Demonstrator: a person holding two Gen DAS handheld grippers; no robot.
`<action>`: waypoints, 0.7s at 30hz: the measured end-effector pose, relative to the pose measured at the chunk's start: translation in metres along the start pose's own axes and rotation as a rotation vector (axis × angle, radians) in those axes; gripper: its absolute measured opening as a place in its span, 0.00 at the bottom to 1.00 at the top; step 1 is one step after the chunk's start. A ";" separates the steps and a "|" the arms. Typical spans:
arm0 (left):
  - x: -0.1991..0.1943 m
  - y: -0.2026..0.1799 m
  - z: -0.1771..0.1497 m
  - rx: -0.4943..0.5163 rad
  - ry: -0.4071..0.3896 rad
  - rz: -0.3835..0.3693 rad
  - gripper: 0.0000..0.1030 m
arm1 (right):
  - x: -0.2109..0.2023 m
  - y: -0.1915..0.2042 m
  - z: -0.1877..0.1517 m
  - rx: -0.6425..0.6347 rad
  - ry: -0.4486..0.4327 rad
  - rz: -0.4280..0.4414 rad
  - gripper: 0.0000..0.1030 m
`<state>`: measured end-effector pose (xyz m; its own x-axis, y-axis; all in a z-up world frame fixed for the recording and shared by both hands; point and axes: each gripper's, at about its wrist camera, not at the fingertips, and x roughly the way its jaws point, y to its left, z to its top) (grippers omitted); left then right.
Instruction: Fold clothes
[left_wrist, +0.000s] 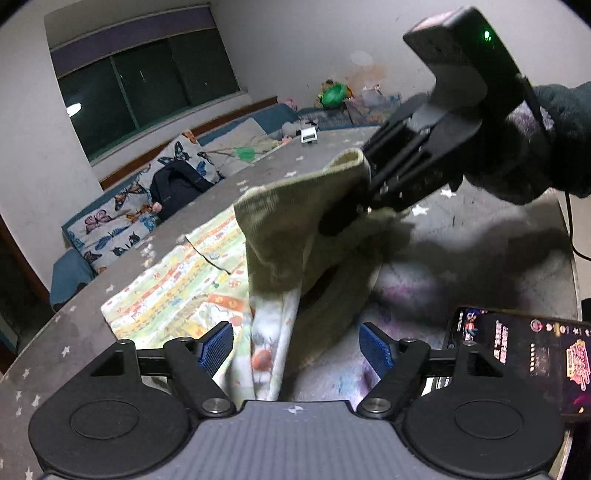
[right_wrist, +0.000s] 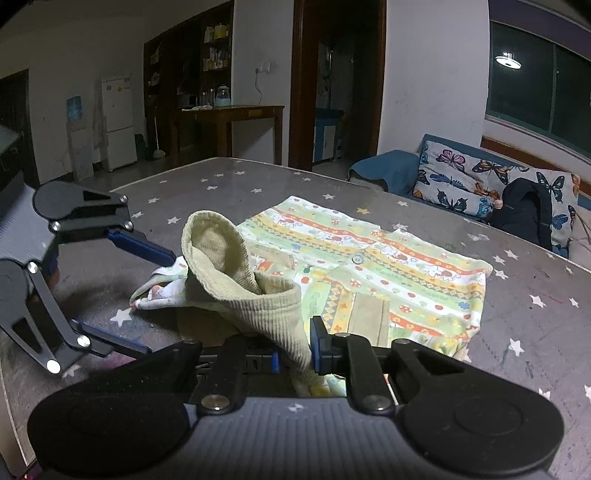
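Note:
A small patterned shirt (right_wrist: 388, 258) with orange, green and yellow bands lies flat on the grey star-print table (right_wrist: 221, 184). Its sleeve with an olive ribbed cuff (right_wrist: 221, 254) is lifted off the table. My right gripper (right_wrist: 295, 356) is shut on that olive ribbed fabric; in the left wrist view it (left_wrist: 365, 206) holds the cuff (left_wrist: 295, 229) up from the right. My left gripper (left_wrist: 295, 349) stands open, its blue pads (left_wrist: 216, 347) apart on either side of the hanging sleeve without pressing it. In the right wrist view the left gripper (right_wrist: 160, 304) is at the left, next to the sleeve's end.
A lit phone (left_wrist: 517, 354) lies on the table at the right, close to my left gripper. Behind the table is a sofa with butterfly cushions (right_wrist: 461, 177) and a black bag (right_wrist: 524, 210). A person's dark sleeve (left_wrist: 554, 140) holds the right gripper.

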<state>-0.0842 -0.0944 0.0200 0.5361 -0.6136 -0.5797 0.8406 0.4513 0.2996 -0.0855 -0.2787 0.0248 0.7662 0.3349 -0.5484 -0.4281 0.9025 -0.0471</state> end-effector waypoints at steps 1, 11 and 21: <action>0.002 0.000 0.000 0.004 0.006 0.002 0.76 | -0.001 0.000 0.000 0.000 -0.003 -0.001 0.14; 0.010 0.009 -0.004 -0.015 0.031 0.007 0.29 | -0.003 -0.003 0.001 0.014 -0.020 -0.001 0.13; -0.001 0.008 -0.007 -0.052 0.016 0.014 0.14 | -0.010 0.005 -0.003 -0.005 -0.034 0.011 0.07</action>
<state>-0.0784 -0.0853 0.0181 0.5458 -0.5970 -0.5880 0.8278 0.4929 0.2680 -0.0969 -0.2782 0.0278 0.7773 0.3541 -0.5201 -0.4392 0.8972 -0.0456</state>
